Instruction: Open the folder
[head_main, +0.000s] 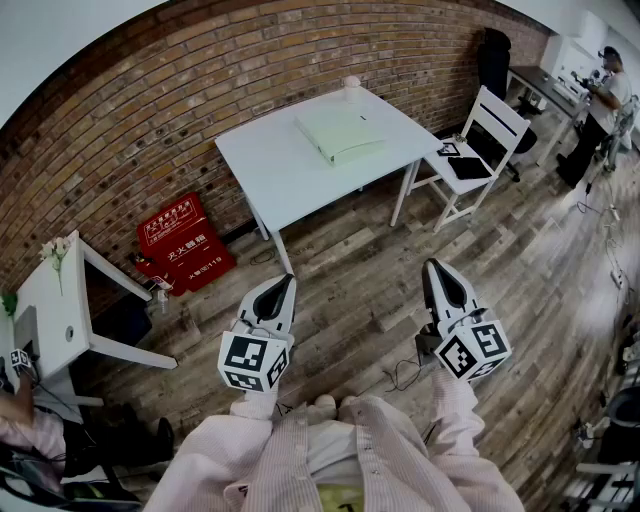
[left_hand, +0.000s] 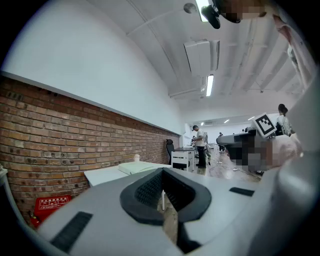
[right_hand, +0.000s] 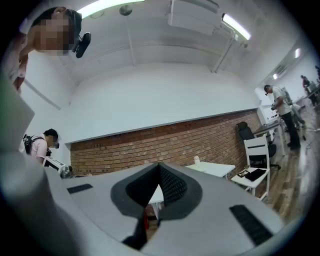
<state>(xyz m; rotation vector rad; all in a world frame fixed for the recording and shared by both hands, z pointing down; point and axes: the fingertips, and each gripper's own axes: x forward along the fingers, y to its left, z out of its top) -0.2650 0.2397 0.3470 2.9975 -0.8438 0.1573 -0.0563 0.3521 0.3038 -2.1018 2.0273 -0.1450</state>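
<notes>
- Fire-equipment box (head_main: 185, 243), red, sits on the floor against the brick wall, left of everything I need. Its print is too small for me to read with confidence.
- My left gripper (head_main: 286, 284) is held close in front of my body over the wooden floor, roughly level. Its jaws are pressed together with nothing between them. I judge it is simply parked, because nothing is within reach yet.
- The pale green folder (head_main: 340, 133) lies flat and closed on the white table (head_main: 270, 170), toward its far side and well apart from both claws. From here I cannot tell which edge is the spine and which one lifts.
- A small white object (head_main: 351, 82) stands at the table's back corner; I cannot make out what it is.
- My right gripper (head_main: 436, 268) hangs beside the left one, also level, jaws together and empty.
- A white chair (head_main: 505, 109) stands at the table's right end with a dark flat item (head_main: 468, 167) on its seat, which I cannot identify.
</notes>
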